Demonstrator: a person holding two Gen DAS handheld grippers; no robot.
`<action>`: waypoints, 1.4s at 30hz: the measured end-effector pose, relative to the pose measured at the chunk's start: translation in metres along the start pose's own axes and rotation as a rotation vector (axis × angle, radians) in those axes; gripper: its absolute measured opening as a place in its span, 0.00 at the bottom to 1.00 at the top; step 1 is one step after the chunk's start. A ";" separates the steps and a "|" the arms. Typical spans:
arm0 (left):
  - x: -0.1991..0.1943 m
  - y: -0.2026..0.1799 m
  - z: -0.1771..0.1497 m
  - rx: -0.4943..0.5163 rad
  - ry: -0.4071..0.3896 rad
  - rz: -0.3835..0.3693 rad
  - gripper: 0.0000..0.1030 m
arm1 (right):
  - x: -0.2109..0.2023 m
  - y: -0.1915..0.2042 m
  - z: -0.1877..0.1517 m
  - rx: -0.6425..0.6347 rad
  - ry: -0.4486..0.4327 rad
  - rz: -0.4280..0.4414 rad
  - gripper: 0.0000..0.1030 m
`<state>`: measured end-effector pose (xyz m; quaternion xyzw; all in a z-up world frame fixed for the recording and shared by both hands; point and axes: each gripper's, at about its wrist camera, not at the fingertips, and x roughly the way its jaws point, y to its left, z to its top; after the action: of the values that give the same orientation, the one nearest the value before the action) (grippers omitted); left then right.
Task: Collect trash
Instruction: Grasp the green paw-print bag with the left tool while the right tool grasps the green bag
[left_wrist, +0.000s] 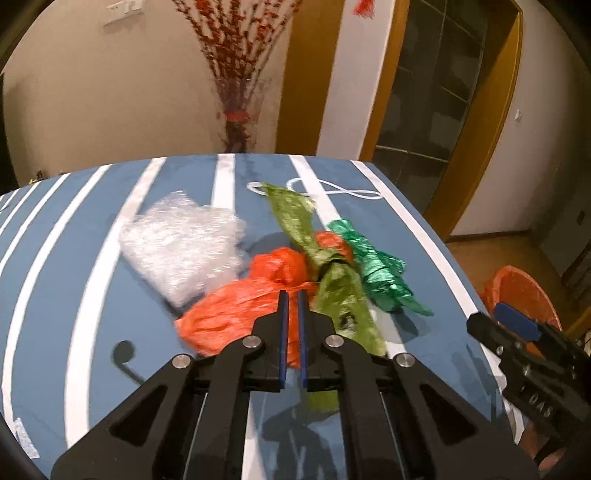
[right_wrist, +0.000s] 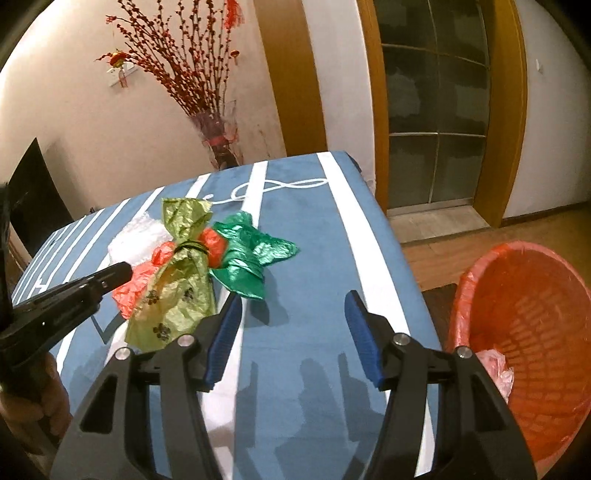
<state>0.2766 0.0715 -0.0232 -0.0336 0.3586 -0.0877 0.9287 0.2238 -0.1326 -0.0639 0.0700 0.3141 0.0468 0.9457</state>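
Left gripper (left_wrist: 292, 295) clamping crumpled orange bag (left_wrist: 236, 306)

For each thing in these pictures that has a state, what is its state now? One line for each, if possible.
left gripper: jaws shut on the orange plastic bag.
right gripper: jaws open, nothing between them.
orange plastic bag: crumpled on the table, pinched.
olive wrapper: tied in the middle, lying.
green plastic bag: crumpled, free.
bubble wrap: lying loose.
orange bin: lined, nearly empty.
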 end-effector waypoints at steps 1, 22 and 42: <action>0.003 -0.004 0.002 0.004 0.002 -0.001 0.17 | 0.000 -0.004 -0.001 0.005 0.002 -0.008 0.55; 0.064 -0.033 0.006 0.042 0.097 0.102 0.10 | -0.002 -0.056 -0.010 0.091 0.013 -0.032 0.54; -0.028 0.042 0.009 -0.096 -0.062 0.067 0.08 | 0.045 0.027 0.031 0.017 0.039 0.118 0.40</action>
<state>0.2681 0.1178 -0.0036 -0.0687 0.3342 -0.0384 0.9392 0.2769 -0.1028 -0.0613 0.0953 0.3281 0.1012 0.9343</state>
